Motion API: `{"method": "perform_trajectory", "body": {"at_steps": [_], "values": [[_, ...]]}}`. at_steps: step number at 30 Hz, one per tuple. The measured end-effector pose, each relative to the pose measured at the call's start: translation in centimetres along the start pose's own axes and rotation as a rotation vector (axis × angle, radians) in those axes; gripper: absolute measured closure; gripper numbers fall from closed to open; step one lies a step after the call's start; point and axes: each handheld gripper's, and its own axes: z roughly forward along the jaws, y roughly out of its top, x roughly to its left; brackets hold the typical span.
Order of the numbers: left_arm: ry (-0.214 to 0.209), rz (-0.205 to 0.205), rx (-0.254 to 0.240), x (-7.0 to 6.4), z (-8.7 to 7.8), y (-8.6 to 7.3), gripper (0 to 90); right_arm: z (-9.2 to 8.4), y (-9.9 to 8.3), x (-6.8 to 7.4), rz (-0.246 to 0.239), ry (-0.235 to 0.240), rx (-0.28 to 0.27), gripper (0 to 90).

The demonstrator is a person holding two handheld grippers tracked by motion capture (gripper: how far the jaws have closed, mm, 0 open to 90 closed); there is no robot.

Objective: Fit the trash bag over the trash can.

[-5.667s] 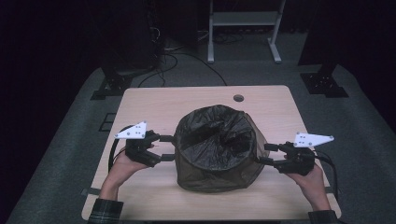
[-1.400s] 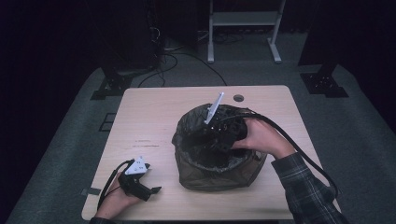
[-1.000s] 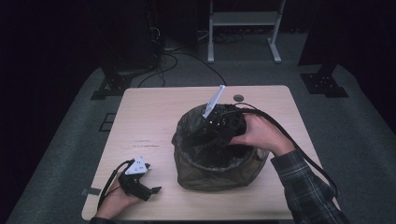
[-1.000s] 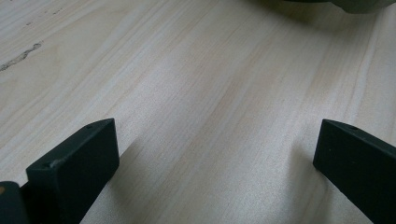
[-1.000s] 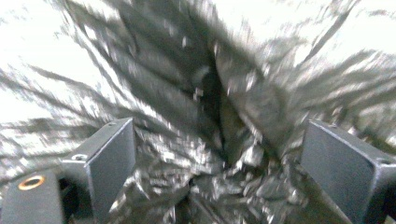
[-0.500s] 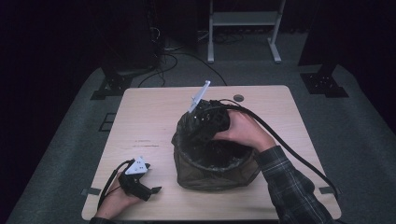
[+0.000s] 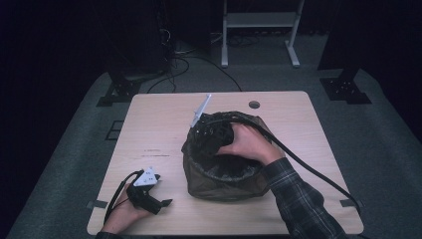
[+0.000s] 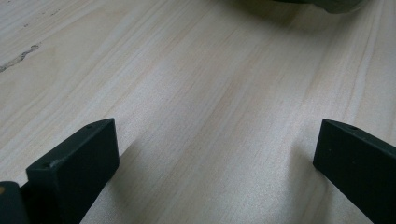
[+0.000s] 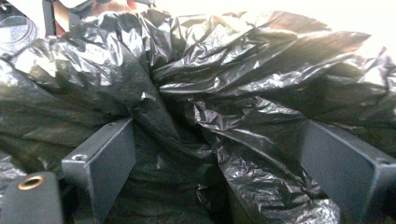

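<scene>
We have the right tongs [image 7: 201, 144], jaws spread, inside the bin [image 7: 224, 181] at mid-table, seemingly pressing the liner [image 9: 210, 93] down. Left tongs [image 7: 161, 203] rest released. Next: seat it against the wall.

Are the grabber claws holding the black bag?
No. The right gripper is open inside the black bag, pinching nothing. The left gripper rests open on the table.

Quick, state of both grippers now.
Left gripper: open, empty, resting on the table.
Right gripper: open, inside the bin, black bag liner between its jaws, ungripped.
</scene>
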Motion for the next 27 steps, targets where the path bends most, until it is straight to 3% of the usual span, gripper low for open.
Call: {"method": "perform_trajectory", "body": {"at_steps": [4,14,19,27], "values": [[-0.001,-0.001,-0.001,0.0,0.0,0.0,0.0,-0.3,-0.2,0.0,0.003,-0.01,-0.006,9.5],[0.001,0.001,0.0,0.0,0.0,0.0,0.0,-3.3,-1.2,0.1,0.009,-0.045,-0.055,9.5],[0.002,0.0,0.001,0.0,0.0,0.0,0.0,-4.8,-2.8,-0.2,0.032,-0.069,-0.085,9.5],[0.002,0.0,0.001,0.0,0.0,0.0,0.0,-7.8,-6.1,-0.3,0.073,-0.118,-0.18,9.5]]}}
